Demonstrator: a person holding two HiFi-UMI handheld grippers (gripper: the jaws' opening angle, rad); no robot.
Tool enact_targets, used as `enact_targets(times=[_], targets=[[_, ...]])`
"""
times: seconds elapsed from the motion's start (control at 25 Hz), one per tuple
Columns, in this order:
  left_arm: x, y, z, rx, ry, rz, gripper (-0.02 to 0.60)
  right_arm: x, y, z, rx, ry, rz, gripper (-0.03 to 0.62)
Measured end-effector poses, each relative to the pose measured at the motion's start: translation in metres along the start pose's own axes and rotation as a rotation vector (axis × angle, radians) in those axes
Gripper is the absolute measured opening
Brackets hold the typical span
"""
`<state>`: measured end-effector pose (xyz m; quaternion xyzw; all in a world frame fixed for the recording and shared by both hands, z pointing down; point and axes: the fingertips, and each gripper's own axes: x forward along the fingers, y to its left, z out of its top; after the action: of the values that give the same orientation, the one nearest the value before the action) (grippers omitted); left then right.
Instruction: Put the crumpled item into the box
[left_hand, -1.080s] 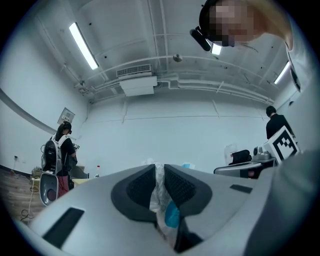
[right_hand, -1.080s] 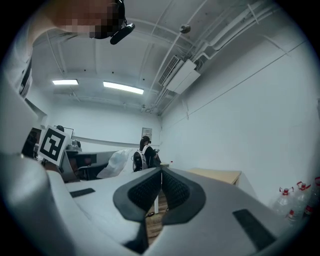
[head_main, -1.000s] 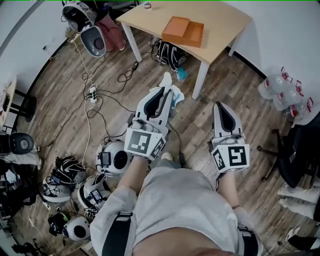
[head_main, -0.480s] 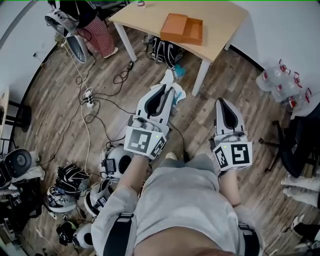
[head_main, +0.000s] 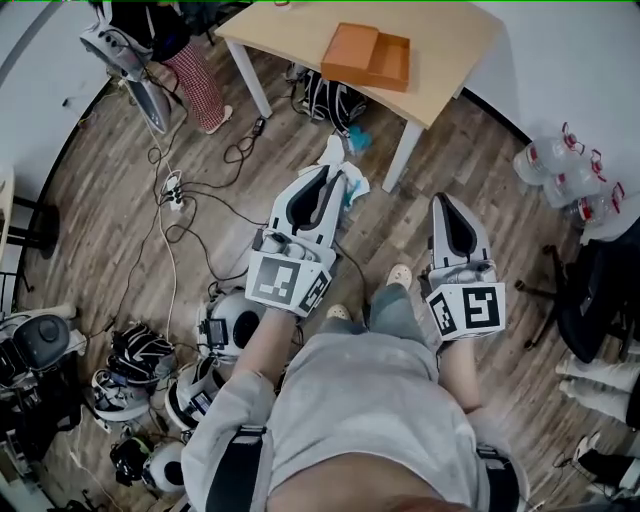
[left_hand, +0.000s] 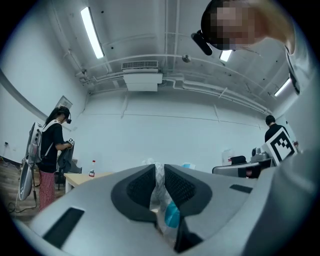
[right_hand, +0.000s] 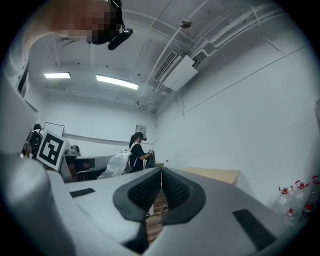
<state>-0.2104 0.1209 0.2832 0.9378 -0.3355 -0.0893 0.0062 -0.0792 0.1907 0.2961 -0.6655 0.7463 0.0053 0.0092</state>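
My left hand-held gripper (head_main: 333, 178) clamps a crumpled wrapper (head_main: 337, 154); my right hand-held gripper (head_main: 446, 203) is closed, empty. The orange box (head_main: 368, 58) sits ahead.

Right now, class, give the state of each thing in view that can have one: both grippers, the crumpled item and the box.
left gripper: shut on the crumpled item.
crumpled item: pinched between the left jaws, held above the floor.
right gripper: shut, nothing between its jaws.
box: open, on the table, with what looks like its lid beside it.
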Motion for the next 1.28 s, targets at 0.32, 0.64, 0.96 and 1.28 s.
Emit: enact_targets(times=[0.32,0.64,0.96,1.28], targets=[[0.051,-0.001,-0.001,0.001,-0.01,0.02,0.064,0.033,-0.042,0.007,0.005,-0.015,0.035,0.011],[0.108,-0.012,-0.006,0.013,-0.015,0.023,0.064,0.059,-0.091,0.011,0.011,-0.029,0.058,0.011],[0.157,-0.033,-0.016,0.026,-0.021,0.037,0.064,0.071,-0.145,0.007,0.019,-0.04,0.076,0.011],[0.2,-0.04,-0.02,0.04,-0.021,0.079,0.064,0.095,-0.182,0.009,0.026,-0.044,0.139,0.011]])
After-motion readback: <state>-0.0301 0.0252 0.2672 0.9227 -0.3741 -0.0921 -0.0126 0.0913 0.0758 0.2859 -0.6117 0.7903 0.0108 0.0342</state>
